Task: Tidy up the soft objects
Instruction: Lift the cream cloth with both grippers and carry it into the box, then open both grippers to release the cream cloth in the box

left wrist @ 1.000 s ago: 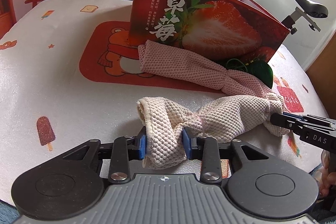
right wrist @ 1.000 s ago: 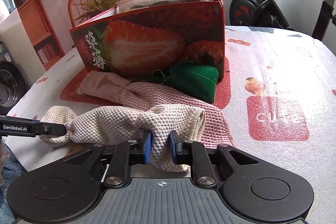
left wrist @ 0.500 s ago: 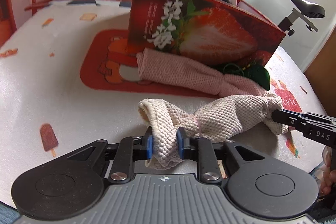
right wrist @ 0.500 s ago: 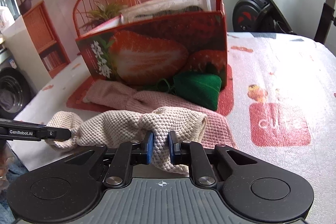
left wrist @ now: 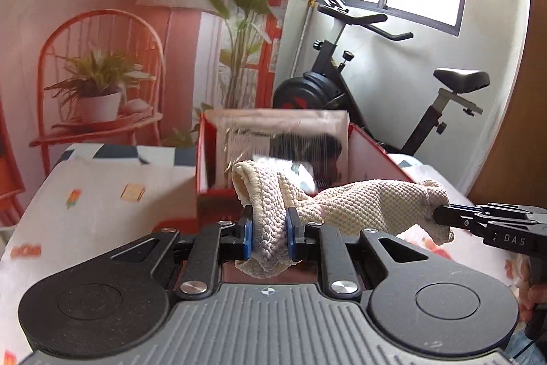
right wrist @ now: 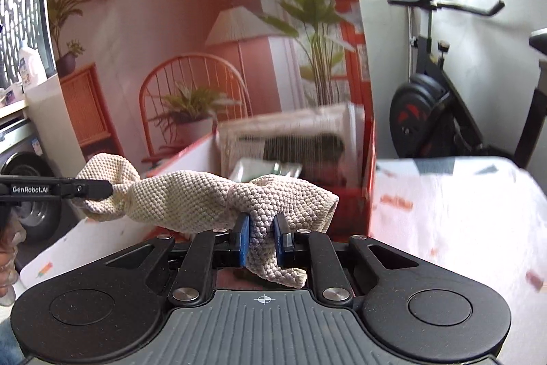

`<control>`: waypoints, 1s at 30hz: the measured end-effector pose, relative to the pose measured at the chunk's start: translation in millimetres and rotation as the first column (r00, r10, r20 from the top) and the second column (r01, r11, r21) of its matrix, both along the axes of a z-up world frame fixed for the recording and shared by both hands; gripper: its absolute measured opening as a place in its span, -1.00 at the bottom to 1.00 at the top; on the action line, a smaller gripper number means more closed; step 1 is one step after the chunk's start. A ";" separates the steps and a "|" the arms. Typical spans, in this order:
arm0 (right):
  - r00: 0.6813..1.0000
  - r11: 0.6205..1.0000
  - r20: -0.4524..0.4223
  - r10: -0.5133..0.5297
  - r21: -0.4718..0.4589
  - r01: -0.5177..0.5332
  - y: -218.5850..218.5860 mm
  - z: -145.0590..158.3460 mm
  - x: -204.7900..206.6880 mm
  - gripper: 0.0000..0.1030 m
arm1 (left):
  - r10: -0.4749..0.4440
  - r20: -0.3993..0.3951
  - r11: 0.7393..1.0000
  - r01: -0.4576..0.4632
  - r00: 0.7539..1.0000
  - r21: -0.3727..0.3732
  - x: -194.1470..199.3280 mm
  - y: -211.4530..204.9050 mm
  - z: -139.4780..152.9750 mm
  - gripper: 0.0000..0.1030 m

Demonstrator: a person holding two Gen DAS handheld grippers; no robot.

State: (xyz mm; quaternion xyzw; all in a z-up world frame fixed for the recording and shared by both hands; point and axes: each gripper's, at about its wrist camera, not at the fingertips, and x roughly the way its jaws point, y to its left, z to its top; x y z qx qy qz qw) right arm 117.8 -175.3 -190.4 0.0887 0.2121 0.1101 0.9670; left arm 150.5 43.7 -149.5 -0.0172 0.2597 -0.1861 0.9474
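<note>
Table (left wrist: 102, 187): a white patterned cloth covers it; it lies below and ahead of both grippers.
Box (left wrist: 372, 156): a red open-topped carton stands straight ahead of both tools, already holding flat plastic-wrapped packs; its rim sits about level with the towel.
Towel (left wrist: 369, 204): a cream knitted cloth, off the table, stretched between the two grippers; its long axis runs side to side, across the box's near wall.
Left gripper (left wrist: 268, 236): its jaws have just been closing and now stand narrow, blue pads pinching the towel's left end, a short tail hanging below.
Right gripper (right wrist: 261, 240): jaws drawn nearly together on the towel's right end, pinching it in the same way.
Which hand is nearer: both seem about equally near the box, one at each end.
Coming move, as a judgement: carry the towel forward over the near wall and lower it in; it looks about as long as the opening is wide, so the ends may need bringing together.
</note>
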 end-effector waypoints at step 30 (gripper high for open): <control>0.991 0.998 -0.127 -0.032 -0.064 0.024 -9.7 -11.2 131.5 -0.52 | 0.007 -0.127 0.992 0.008 0.992 0.123 125.8 -27.5 -15.0 0.04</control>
